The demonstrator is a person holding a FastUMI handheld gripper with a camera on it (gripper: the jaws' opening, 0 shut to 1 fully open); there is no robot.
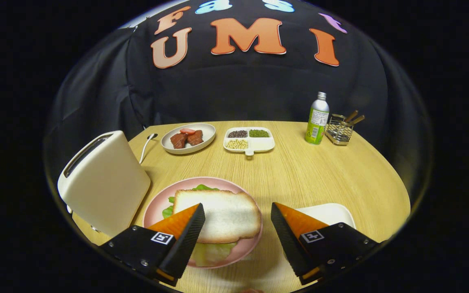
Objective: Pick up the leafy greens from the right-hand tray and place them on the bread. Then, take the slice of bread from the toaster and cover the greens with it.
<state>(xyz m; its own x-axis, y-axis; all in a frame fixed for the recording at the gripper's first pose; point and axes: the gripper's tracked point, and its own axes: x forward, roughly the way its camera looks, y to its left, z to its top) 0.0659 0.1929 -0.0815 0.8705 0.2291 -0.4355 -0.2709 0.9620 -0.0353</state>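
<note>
With white bread slice covering green leaves on pink plate, lift gripper straight up, jaws apart, holding nothing.

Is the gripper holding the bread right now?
No, the gripper is open, its fingers spread apart above the pink plate, and the bread slice lies on the greens without being squeezed.
</note>
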